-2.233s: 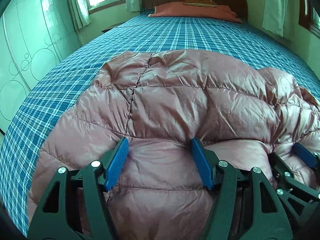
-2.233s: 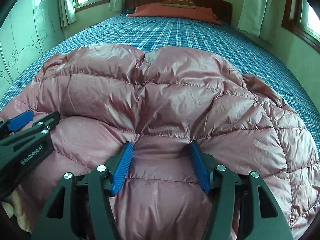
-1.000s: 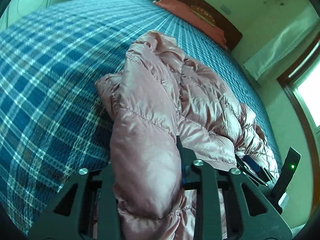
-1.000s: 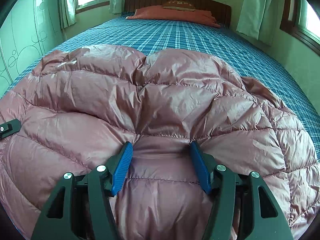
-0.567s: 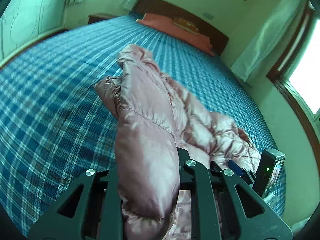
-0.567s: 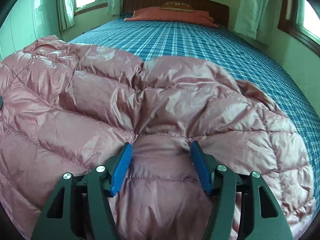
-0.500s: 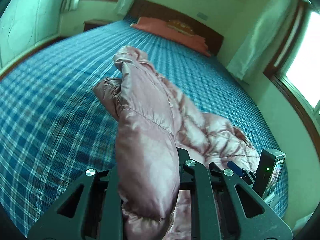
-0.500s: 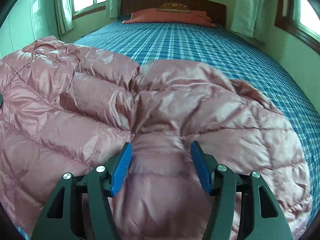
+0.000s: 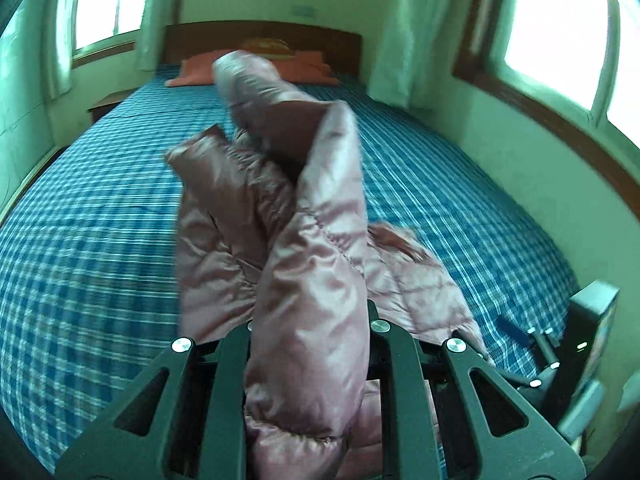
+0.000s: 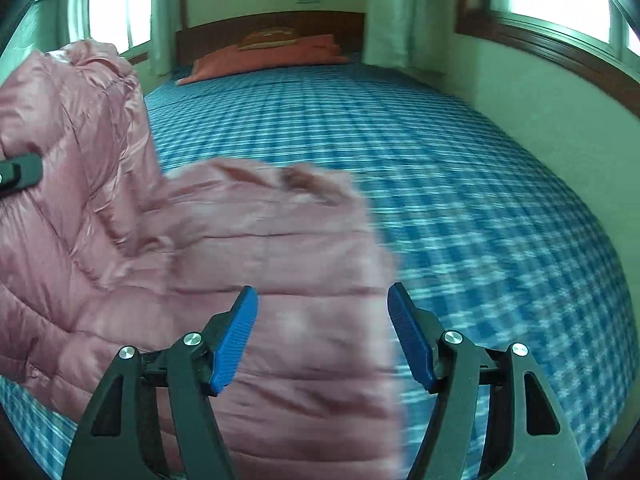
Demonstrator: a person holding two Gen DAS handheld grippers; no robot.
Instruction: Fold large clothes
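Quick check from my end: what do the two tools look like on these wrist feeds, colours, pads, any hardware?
Both are black plastic frames with triangular cut-outs and silver screw heads. The right tool carries ribbed blue pads on its fingers. The left tool has the same black frame; its pads are hidden. No cables or sleeves show.

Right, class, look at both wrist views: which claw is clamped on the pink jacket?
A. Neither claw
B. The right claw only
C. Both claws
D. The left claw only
D: in the left wrist view a fold of the jacket is pinched in the left claw, while the right claw is opening, its blue pads clear of the fabric below.
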